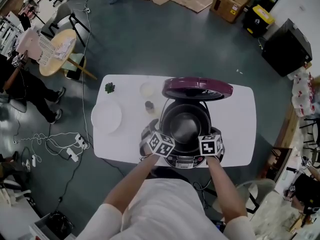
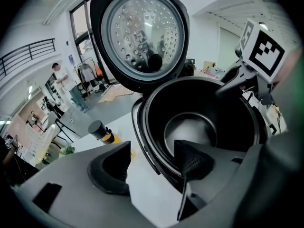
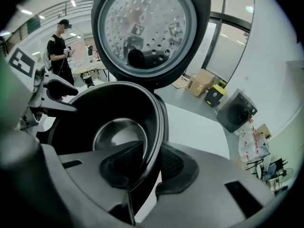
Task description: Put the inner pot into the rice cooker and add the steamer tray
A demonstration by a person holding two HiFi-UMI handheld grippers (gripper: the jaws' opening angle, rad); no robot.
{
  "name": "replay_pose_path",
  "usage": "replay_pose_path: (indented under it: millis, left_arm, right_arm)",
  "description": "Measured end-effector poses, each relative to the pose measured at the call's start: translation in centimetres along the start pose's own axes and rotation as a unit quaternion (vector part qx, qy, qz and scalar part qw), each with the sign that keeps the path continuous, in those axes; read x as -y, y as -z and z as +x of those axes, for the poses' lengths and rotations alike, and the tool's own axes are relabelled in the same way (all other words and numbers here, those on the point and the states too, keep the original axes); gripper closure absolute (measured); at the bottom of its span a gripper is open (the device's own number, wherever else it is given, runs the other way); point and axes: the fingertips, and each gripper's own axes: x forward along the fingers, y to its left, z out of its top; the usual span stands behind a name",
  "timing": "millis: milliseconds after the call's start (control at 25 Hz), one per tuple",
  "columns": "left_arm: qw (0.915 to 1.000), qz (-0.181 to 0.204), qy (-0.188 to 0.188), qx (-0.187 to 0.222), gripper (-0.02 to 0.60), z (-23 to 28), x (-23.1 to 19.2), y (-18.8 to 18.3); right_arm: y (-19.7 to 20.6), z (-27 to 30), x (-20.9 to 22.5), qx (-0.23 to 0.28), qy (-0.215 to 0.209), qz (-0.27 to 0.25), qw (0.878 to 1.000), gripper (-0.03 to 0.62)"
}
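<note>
The inner pot (image 1: 185, 126), round, dark and smooth with a dull sheen on its floor, sits inside the rice cooker (image 1: 192, 162) under the raised maroon lid (image 1: 197, 88). The left tongs (image 2: 152, 163) gape wide astride its rim, gripping nothing; the right tongs (image 3: 151, 155) stand narrowly apart astride the opposite rim, released
</note>
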Motion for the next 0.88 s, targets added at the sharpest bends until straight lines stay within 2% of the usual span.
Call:
replay_pose_path:
  millis: [160, 280, 480, 880]
  left_arm:
    - [1.0000, -0.008, 0.004, 0.001, 0.254, 0.2, -0.2, 0.3]
    - [0.9998, -0.017, 0.003, 0.006, 0.228, 0.1, -0.5, 0.4]
    - [0.9987, -0.042, 0.020, 0.019, 0.225, -0.9, -0.1, 0.8]
    - [0.9931, -0.076, 0.046, 0.077, 0.238, -4.6, 0.4, 0.8]
  right_arm:
    - [-0.1, 0.1, 0.3, 0.005, 0.020, -0.021, 1.000, 0.452]
    - [0.0, 0.1, -0.1, 0.014, 0.012, -0.022, 1.000, 0.404]
    - [-0.3, -1.0, -1.1, 0.037, -0.002, -0.029, 0.999, 0.404]
    - [-1.1, -3.8, -2.6, 0.082, -0.012, -0.038, 0.996, 0.405]
